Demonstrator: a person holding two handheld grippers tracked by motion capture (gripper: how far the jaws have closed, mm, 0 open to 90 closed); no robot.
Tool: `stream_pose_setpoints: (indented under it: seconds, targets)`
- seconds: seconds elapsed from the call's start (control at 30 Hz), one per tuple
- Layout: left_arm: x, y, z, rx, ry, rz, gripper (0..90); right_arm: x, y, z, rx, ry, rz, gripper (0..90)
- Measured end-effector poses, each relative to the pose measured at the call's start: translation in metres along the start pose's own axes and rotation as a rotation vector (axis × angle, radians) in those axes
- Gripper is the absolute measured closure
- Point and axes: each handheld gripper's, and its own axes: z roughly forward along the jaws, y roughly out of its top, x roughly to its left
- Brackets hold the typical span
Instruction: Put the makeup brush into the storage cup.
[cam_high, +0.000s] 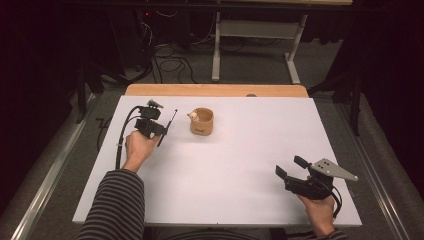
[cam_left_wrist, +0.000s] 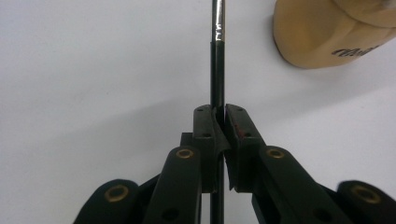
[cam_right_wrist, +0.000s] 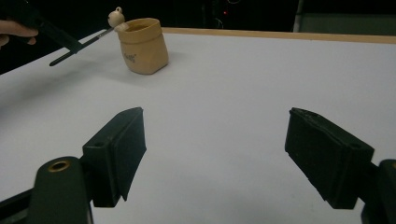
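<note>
Our left gripper (cam_high: 161, 131) jaws clamp a thin black pen with a metal tip (cam_left_wrist: 217, 60), held just left of the tan pouch-shaped cup (cam_high: 202, 121). Next, we judge, it tips into the cup. Our right gripper (cam_high: 290, 167) idles, jaws spread wide, over the white bench (cam_high: 235, 165).

Open table, one pot in the way
Ahead of the right gripper (cam_high: 292, 167) lies bare table (cam_high: 240, 170); the pot (cam_high: 202, 121) stands just beyond the left gripper (cam_high: 161, 131).
</note>
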Motion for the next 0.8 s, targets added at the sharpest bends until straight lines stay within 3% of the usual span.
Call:
stream_pose_setpoints:
  seconds: [0.37, 0.8]
  targets:
    - [0.001, -0.009, -0.013, -0.053, -0.024, 0.013, 83.9, 0.000, 0.000, 0.000, -0.001, -0.001, 0.000, 21.8]
    - [-0.002, -0.025, -0.033, -0.140, -0.063, 0.069, 83.9, 0.000, 0.000, 0.000, 0.007, -0.005, -0.001, 21.9]
